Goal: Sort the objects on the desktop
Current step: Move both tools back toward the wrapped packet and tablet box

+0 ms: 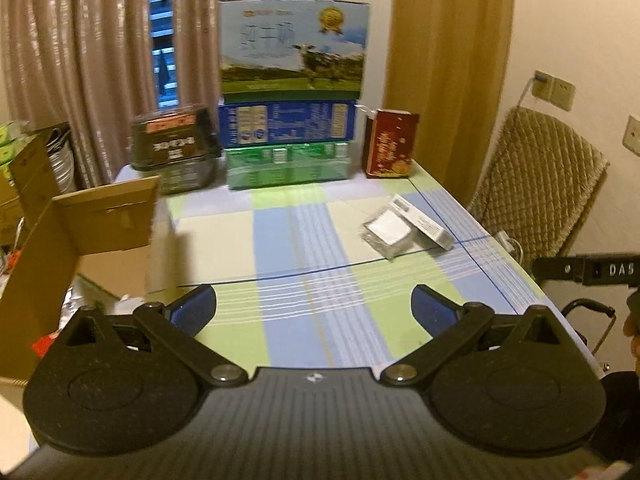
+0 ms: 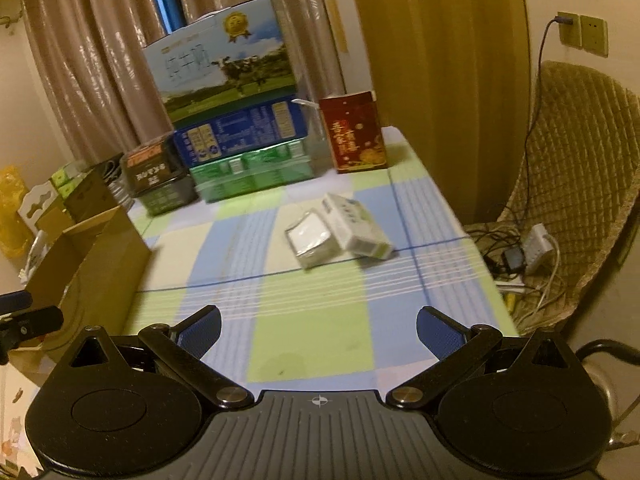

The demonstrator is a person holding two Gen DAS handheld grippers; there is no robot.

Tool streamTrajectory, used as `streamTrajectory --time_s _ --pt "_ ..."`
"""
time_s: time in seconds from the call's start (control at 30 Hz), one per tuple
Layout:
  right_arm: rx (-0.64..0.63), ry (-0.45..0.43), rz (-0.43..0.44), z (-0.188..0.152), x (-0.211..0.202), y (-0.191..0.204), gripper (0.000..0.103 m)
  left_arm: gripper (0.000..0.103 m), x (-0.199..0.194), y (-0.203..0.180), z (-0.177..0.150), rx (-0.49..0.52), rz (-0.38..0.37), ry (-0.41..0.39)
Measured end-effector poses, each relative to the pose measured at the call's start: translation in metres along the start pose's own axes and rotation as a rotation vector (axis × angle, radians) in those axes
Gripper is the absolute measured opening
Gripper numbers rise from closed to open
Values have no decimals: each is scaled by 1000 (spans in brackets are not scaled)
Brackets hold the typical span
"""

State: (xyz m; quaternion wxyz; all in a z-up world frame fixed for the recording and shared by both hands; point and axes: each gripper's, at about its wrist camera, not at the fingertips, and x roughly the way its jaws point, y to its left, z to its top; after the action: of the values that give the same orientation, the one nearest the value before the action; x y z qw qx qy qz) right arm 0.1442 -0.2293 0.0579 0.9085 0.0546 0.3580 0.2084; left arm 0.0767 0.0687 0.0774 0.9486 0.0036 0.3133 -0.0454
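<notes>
Two small items lie together on the checked tablecloth [image 1: 280, 240] [image 2: 248, 264]: a clear-wrapped packet with a white label [image 1: 387, 231] [image 2: 310, 239] and a long white box [image 1: 424, 222] [image 2: 356, 226] leaning against it. My left gripper [image 1: 314, 310] hovers over the near table edge, open and empty, well short of them. My right gripper [image 2: 319, 330] is likewise open and empty, with the two items ahead of it. An open cardboard box [image 1: 80, 240] [image 2: 96, 264] stands at the table's left side. The right gripper's body [image 1: 588, 270] shows at the left view's right edge.
Stacked cartons fill the table's far end: a cow-print milk box [image 1: 294, 46] [image 2: 224, 64] on a blue box [image 1: 286, 122] and a green pack [image 1: 286, 164], a dark tray [image 1: 176, 148] to their left, a red box [image 1: 390, 144] [image 2: 356, 136] to their right. A padded chair [image 1: 536, 188] [image 2: 568, 168] with cables stands right.
</notes>
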Motion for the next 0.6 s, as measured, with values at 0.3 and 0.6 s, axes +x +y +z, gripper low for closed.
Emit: streamTrajectory --time_s 0.3,0.6 --pt "-24 35 -19 9 19 -23 101 102 41 -27 7 79 -52 43" --pt "-65 118 -48 4 44 -38 101 102 71 -44 7 131 -84 86"
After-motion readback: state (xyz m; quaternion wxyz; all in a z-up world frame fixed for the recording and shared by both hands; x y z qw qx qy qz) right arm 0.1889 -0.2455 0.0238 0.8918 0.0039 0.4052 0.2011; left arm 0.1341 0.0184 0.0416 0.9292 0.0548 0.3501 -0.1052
